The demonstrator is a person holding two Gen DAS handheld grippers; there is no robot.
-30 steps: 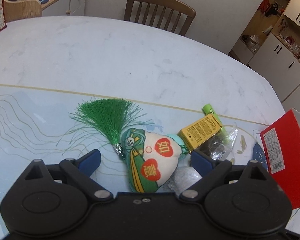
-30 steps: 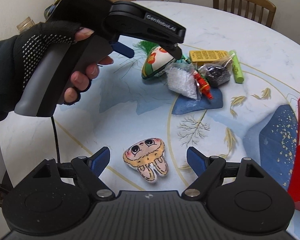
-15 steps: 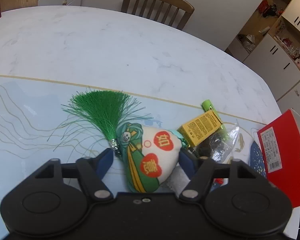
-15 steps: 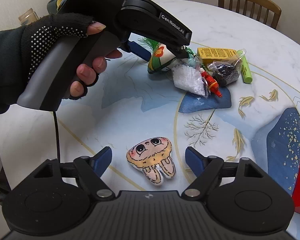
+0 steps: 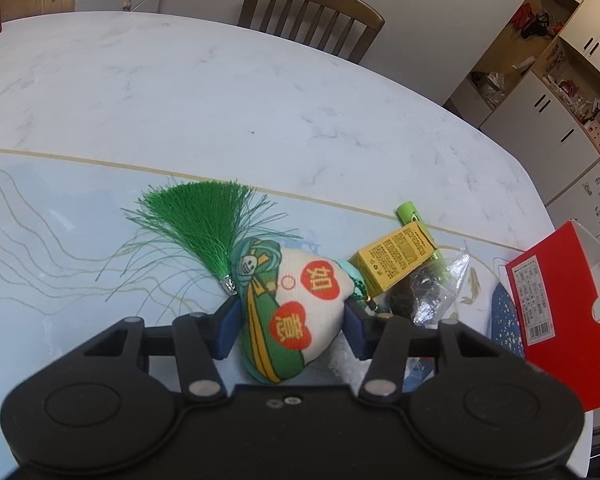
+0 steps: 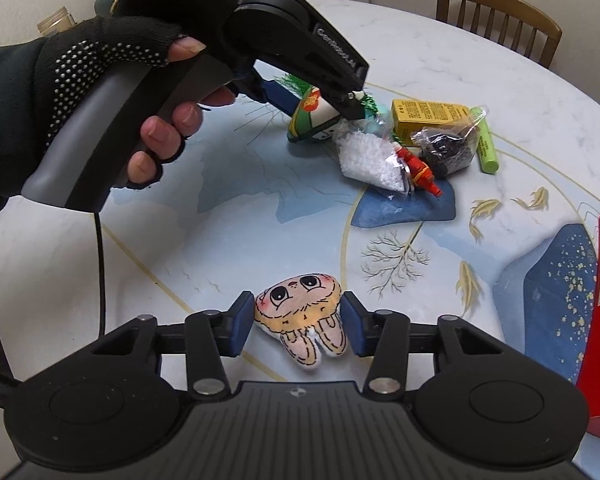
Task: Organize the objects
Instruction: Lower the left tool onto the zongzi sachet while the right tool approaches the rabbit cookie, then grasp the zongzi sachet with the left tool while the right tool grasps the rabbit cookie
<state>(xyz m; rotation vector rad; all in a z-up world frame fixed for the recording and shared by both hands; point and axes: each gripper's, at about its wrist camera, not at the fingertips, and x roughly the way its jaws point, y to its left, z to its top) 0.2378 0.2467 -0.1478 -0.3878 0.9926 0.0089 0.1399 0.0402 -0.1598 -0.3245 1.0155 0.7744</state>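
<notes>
A white and green embroidered sachet [image 5: 300, 300] with a green tassel [image 5: 204, 220] lies on the table, and my left gripper [image 5: 290, 328] is shut on its sides. The right wrist view shows that same left gripper [image 6: 318, 106], held by a gloved hand [image 6: 100, 92], pinching the sachet [image 6: 312, 122]. Close in front of the right wrist camera lies a small tan plush toy [image 6: 300, 312] with big eyes. My right gripper [image 6: 297, 326] is shut on it, a blue pad against each side.
Beside the sachet lie a yellow box [image 5: 394, 256], a green tube [image 5: 410, 214], a bag of dark bits [image 5: 424, 292], a bag of white granules [image 6: 372, 160] and a red toy figure [image 6: 418, 168]. A red carton [image 5: 556, 320] stands at the right. A wooden chair [image 5: 312, 12] stands behind the table.
Both grippers have closed from wide open: the left onto the sachet, the right onto the plush toy. Both moved slightly forward over their objects.
</notes>
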